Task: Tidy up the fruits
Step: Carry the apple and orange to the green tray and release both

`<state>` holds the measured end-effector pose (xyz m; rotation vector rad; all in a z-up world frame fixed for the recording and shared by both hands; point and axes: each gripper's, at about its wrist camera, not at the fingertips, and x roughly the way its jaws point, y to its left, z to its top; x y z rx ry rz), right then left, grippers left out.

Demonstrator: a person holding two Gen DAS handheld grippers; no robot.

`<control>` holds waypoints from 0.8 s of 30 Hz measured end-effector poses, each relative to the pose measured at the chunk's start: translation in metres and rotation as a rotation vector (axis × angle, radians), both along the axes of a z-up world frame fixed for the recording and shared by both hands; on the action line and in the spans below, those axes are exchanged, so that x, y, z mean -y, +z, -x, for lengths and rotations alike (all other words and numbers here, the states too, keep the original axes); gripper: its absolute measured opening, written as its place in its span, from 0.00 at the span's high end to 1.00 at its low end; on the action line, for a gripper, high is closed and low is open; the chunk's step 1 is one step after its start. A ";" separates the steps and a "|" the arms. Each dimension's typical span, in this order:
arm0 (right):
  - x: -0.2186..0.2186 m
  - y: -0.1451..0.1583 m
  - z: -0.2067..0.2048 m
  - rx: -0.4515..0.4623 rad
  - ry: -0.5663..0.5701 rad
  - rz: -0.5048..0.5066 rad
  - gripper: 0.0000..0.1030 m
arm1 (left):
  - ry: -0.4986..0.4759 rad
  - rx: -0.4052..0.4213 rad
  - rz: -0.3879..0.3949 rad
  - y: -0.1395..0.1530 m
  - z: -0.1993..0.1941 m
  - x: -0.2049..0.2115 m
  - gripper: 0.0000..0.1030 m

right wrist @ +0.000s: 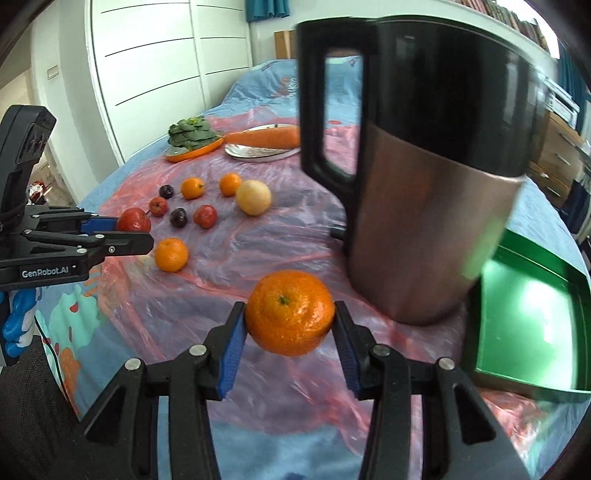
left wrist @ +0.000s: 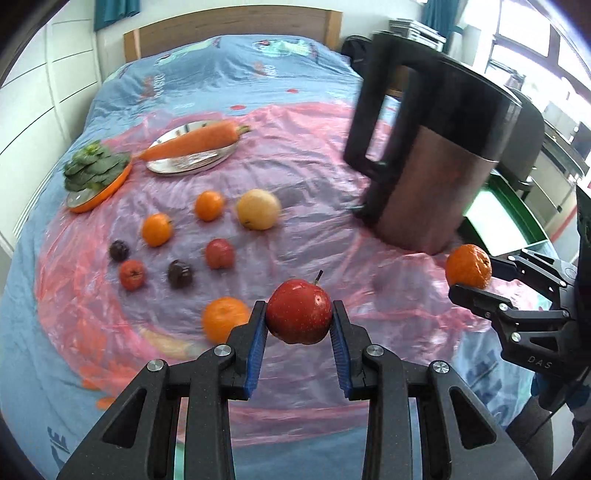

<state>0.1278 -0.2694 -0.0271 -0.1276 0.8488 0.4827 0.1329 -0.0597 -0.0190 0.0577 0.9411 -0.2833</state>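
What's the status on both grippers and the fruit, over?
Left gripper shut on red apple. Right gripper shut on orange. Kettle stands between orange and green tray.

White wardrobe [right wrist: 155, 66] beside bed [left wrist: 229, 74]; teal curtains [left wrist: 116, 13], bright window [left wrist: 524, 26].

Glossy crinkled plastic sheet [left wrist: 295, 229], brushed-metal jug [right wrist: 424, 229], shiny metal plate [left wrist: 192, 162]

Two wrist cams, low over the bed, both looking up it toward the headboard

Left cam peers along its own fingers, jug [left wrist: 436, 147] close at 2 o'clock, right gripper [left wrist: 476, 277] entering at 3. Right cam sits nearer the jug [right wrist: 424, 166], which fills 1 o'clock, left gripper [right wrist: 136, 232] at 9. Both share the fruit cluster [left wrist: 207, 240] [right wrist: 207, 206] and the plates beyond it.
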 end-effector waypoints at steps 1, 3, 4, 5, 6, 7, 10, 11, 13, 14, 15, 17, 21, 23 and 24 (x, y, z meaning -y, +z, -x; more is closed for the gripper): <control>0.015 0.003 0.002 0.004 -0.025 0.009 0.57 | -0.034 0.002 0.005 0.003 0.001 0.017 0.72; 0.045 0.008 0.005 0.013 -0.077 0.023 0.57 | -0.104 0.007 0.017 0.009 0.003 0.053 0.72; 0.062 0.010 0.005 0.017 -0.104 0.028 0.57 | -0.138 0.008 0.022 0.012 0.004 0.072 0.72; 0.076 0.011 0.004 0.020 -0.128 0.034 0.57 | -0.173 0.010 0.028 0.014 0.004 0.090 0.72; 0.090 0.012 0.003 0.024 -0.151 0.041 0.57 | -0.205 0.010 0.033 0.015 0.004 0.108 0.72; 0.103 0.014 0.001 0.028 -0.175 0.049 0.57 | -0.237 0.011 0.041 0.017 0.004 0.124 0.72; 0.143 0.017 -0.009 0.047 -0.247 0.064 0.57 | -0.323 0.013 0.060 0.021 -0.001 0.175 0.72; 0.157 0.018 -0.013 0.054 -0.268 0.065 0.57 | -0.346 0.014 0.064 0.022 -0.003 0.191 0.72; 0.183 0.019 -0.022 0.066 -0.309 0.068 0.57 | -0.381 0.022 0.065 0.025 -0.011 0.221 0.72; 0.194 0.019 -0.028 0.069 -0.327 0.070 0.57 | -0.394 0.027 0.063 0.025 -0.016 0.236 0.72; 0.207 0.017 -0.035 0.069 -0.347 0.069 0.57 | -0.404 0.032 0.060 0.026 -0.022 0.250 0.72; 0.229 0.015 -0.049 0.067 -0.385 0.062 0.57 | -0.413 0.036 0.050 0.025 -0.038 0.278 0.72; 0.269 0.006 -0.085 0.053 -0.445 0.067 0.57 | -0.403 0.038 0.014 0.015 -0.075 0.326 0.72; 0.286 0.000 -0.102 0.040 -0.465 0.065 0.57 | -0.388 0.021 0.002 0.007 -0.095 0.347 0.72; 0.292 -0.004 -0.112 0.033 -0.473 0.071 0.57 | -0.382 0.017 -0.006 0.003 -0.104 0.356 0.72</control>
